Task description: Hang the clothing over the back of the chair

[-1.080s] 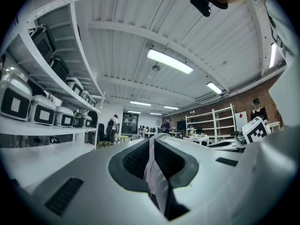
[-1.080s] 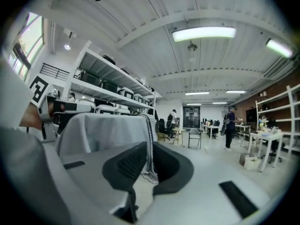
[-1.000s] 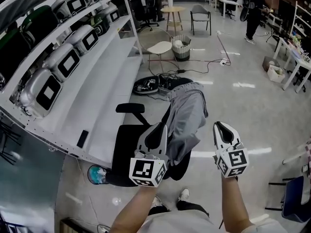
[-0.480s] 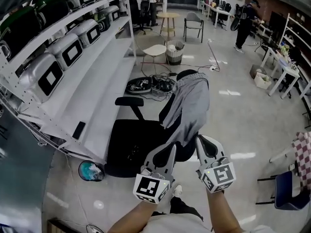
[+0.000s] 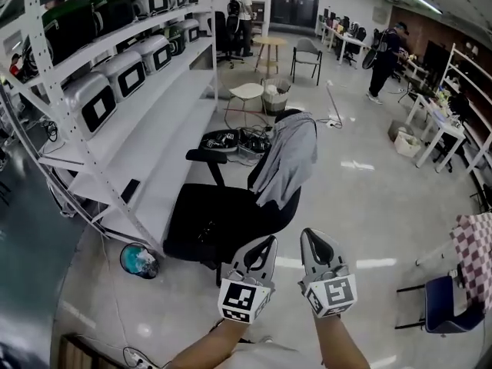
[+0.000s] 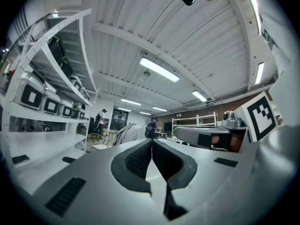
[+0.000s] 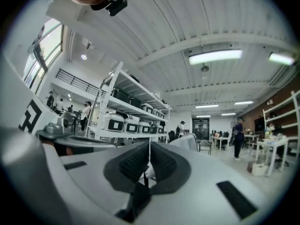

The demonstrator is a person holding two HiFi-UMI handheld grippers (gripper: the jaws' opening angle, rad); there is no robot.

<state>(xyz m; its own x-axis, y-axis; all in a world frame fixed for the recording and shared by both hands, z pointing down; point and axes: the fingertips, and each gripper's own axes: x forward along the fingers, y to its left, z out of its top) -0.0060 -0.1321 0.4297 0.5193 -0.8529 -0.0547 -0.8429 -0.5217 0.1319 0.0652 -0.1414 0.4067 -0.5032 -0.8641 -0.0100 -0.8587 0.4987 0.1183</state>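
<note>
A grey garment (image 5: 288, 158) hangs draped over the back of a black office chair (image 5: 211, 220) in the head view. Both grippers are held side by side well in front of the chair, apart from it. My left gripper (image 5: 260, 245) is shut with nothing between its jaws. My right gripper (image 5: 315, 240) is also shut and empty. In the left gripper view the garment (image 6: 130, 133) shows small and far beyond the closed left gripper (image 6: 152, 140). In the right gripper view the garment (image 7: 186, 141) lies far past the closed right gripper (image 7: 149, 145).
White shelving (image 5: 146, 121) with boxed devices runs along the left. A teal bucket (image 5: 139, 260) sits by the chair base, and cables and gear (image 5: 231, 139) lie on the floor behind it. A checkered cloth on a blue chair (image 5: 473, 264) is at the right. People stand far back.
Both grippers have drawn back from the chair and garment towards me. The right jaws, slightly apart earlier, are now shut. The garment stays draped on the chair back.
</note>
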